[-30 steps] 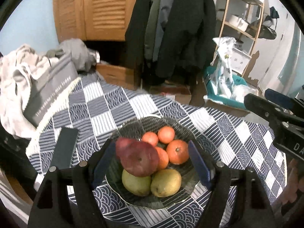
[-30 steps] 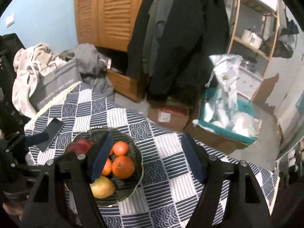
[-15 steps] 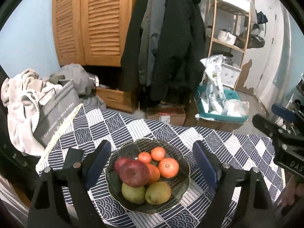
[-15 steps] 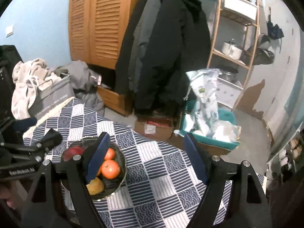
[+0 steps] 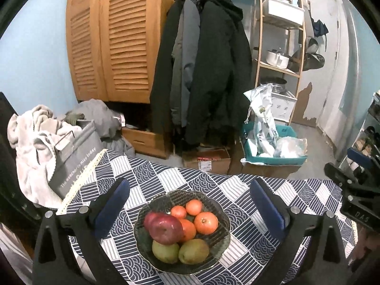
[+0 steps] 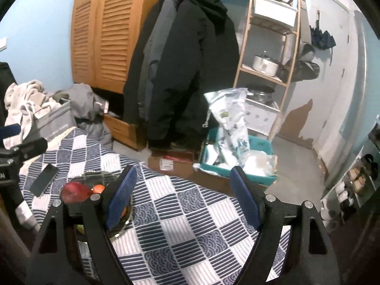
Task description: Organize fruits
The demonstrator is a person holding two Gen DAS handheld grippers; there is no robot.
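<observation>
Both my grippers hold nothing: the left gripper (image 5: 190, 204) is spreading wide above the glass bowl (image 5: 220, 242) where the fruit (image 5: 182, 230) sits heaped, the right gripper (image 6: 184, 197) gaping over bare tablecloth (image 6: 190, 225) beside it.

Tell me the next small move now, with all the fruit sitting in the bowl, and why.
Probably back both tools away and stop. The bowl already holds the red apple, the oranges and the pears, and no fruit shows loose on the tablecloth. The left tool is opening, empty; the right tool is open, empty.
</observation>
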